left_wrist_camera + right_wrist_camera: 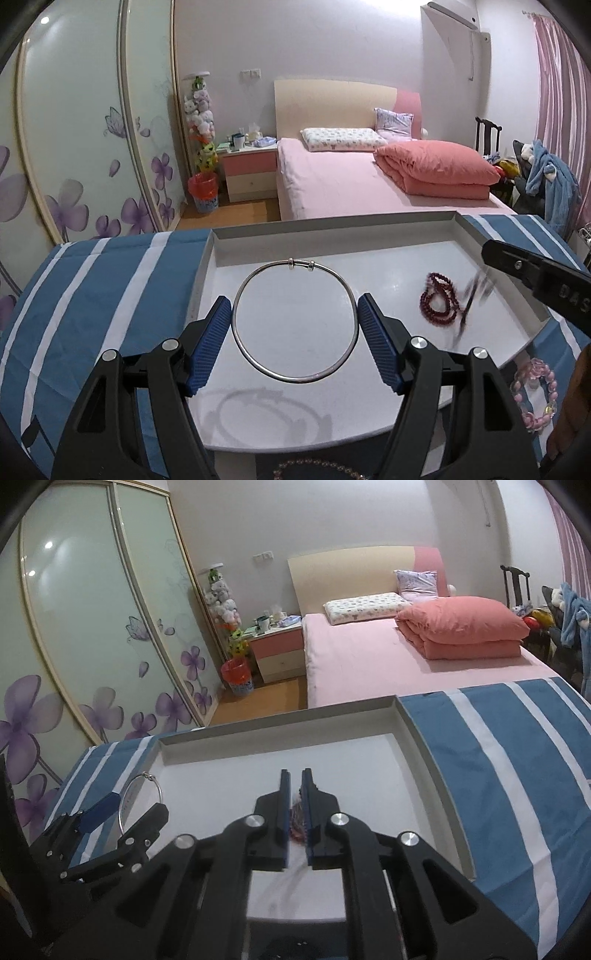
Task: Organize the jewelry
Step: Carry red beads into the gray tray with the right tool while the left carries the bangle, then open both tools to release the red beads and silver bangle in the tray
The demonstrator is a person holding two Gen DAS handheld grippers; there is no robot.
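Gripping the silver bangle (pixel 295 321) across its width, the left claw (pixel 295 325) hangs over the white tray (pixel 388 225), dark red beads (pixel 439 299) lying to its right. In the right view, the right claw (pixel 295 808) stands barely parted, a blurred reddish strand (pixel 297 829) between its pads; whether they press it I cannot tell.

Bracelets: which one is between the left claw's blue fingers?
The plain silver bangle, held above the white tray. The dark red bead bracelet lies in the tray; the pink one lies outside it.
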